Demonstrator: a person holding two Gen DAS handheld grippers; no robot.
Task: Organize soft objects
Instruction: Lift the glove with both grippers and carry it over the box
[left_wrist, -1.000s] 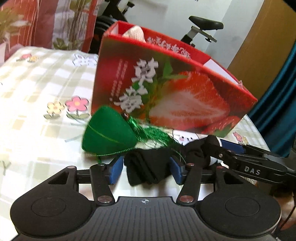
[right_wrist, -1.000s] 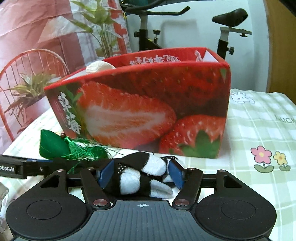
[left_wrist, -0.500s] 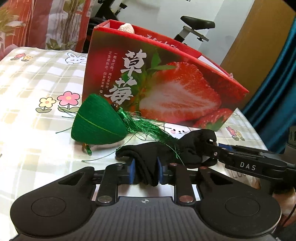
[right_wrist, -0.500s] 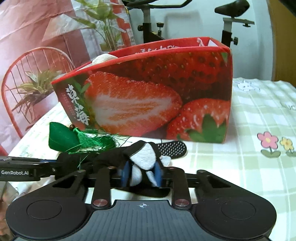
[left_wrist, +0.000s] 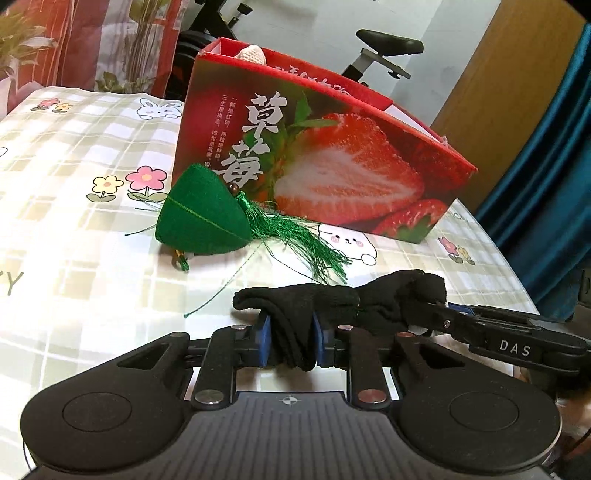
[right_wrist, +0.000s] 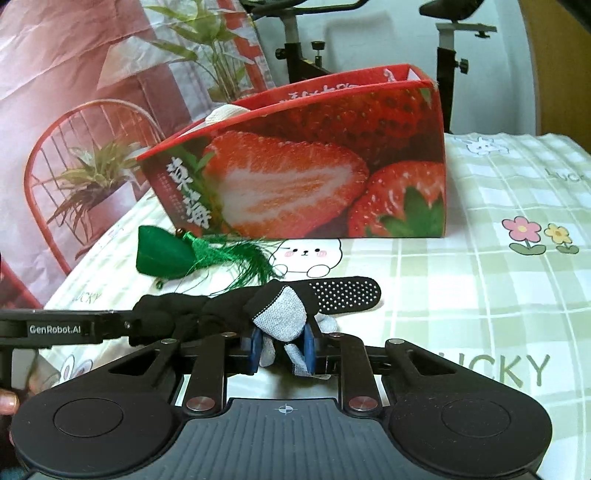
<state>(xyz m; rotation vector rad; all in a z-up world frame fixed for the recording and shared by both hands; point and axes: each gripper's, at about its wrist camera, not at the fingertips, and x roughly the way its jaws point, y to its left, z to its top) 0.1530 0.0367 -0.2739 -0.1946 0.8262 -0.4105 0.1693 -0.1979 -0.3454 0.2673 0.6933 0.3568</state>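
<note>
Presently the sock (left_wrist: 295, 325) is clamped by both the left gripper (left_wrist: 290, 341) and right gripper (right_wrist: 282, 345); tassel (left_wrist: 295, 236) at 12 o'clock could be snagged.

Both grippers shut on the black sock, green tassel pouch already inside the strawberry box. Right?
Not quite. The green pouch is not in the strawberry box; it lies on the tablecloth in front of it, as the left wrist view shows. The rest holds: left hand-held gripper and right hand-held gripper are both shut on the black sock.
</note>
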